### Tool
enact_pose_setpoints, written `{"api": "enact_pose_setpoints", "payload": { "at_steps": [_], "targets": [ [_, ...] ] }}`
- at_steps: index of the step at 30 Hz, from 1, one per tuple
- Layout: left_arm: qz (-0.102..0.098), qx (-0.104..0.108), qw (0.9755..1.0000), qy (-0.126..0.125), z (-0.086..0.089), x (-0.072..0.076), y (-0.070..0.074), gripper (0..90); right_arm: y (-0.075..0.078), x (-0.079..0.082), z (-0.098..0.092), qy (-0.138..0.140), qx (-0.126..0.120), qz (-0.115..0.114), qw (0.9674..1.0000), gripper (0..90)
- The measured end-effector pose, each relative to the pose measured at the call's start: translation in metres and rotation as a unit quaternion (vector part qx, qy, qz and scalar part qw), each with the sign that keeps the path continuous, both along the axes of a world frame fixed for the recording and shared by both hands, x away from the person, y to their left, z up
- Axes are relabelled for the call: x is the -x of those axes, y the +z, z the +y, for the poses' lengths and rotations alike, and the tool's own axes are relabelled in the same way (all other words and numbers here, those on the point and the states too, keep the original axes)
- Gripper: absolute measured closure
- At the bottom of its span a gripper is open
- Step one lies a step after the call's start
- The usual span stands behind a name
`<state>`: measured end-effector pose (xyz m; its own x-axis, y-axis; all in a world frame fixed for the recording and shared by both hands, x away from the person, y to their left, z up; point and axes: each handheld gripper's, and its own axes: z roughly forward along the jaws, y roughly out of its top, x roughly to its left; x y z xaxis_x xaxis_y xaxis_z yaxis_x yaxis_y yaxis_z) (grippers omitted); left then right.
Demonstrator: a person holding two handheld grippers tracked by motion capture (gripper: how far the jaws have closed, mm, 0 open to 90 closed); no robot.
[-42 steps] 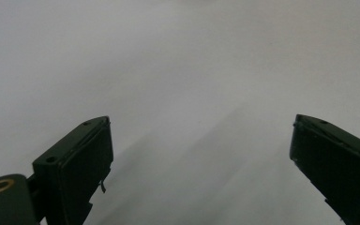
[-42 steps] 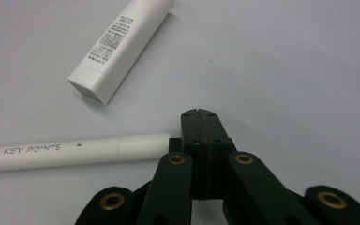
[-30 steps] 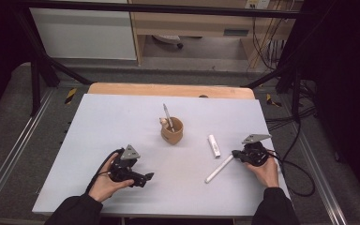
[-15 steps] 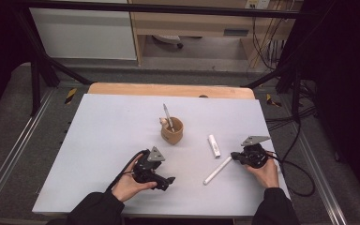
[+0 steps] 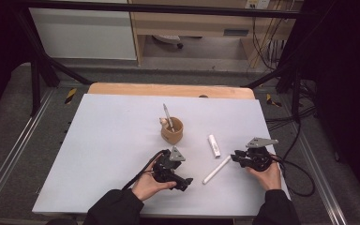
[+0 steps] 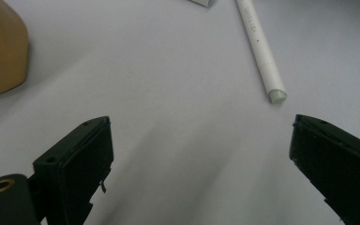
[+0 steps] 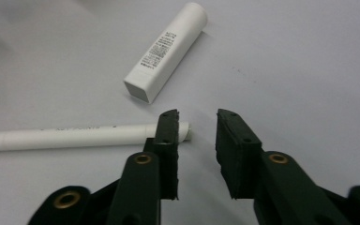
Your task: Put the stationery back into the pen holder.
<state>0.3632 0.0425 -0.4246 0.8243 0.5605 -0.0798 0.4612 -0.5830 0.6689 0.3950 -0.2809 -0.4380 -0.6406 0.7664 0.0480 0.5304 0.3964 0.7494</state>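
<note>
two hand-held grippers, left hand-held gripper (image 5: 186,182) jaws wide apart, right hand-held gripper (image 5: 234,157) slightly parted beside white pen (image 5: 216,169)

Bright, even overhead light; dark surroundings; soft shadows, slight close-up blur.

A long, thin white plastic stick (image 5: 217,169) lies flat and slantwise on the pale grey worktop (image 5: 98,140). Just beyond its far end lies a short white tube with fine printed text (image 5: 213,145). Farther back stands a small round tan cup (image 5: 172,131), upright, with a grey pen (image 5: 168,116) leaning inside.
</note>
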Motion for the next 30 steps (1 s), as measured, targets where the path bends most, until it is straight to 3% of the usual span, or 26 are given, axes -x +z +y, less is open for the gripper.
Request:
{"api": "enact_pose_setpoints", "payload": {
  "at_steps": [7, 13, 24, 30],
  "targets": [
    [0.007, -0.003, 1.0000, 0.001, -0.020, -0.003, -0.001, 8.4, -0.002, 0.010, -0.003, -0.030, -0.020, -0.002, 0.9993, 37.8],
    [0.006, -0.007, 1.0000, -0.002, -0.037, -0.004, -0.001, 11.2, -0.004, 0.011, -0.007, -0.052, -0.037, -0.002, 0.9980, 20.2],
    [0.002, -0.008, 1.0000, -0.004, -0.077, -0.008, -0.003, 23.2, -0.005, 0.005, -0.009, -0.074, -0.035, 0.028, 0.9963, 3.4],
    [0.006, -0.018, 0.9998, -0.007, -0.094, -0.014, -0.006, 34.7, -0.004, 0.005, -0.010, -0.078, -0.033, 0.028, 0.9961, 2.1]
  ]
}}
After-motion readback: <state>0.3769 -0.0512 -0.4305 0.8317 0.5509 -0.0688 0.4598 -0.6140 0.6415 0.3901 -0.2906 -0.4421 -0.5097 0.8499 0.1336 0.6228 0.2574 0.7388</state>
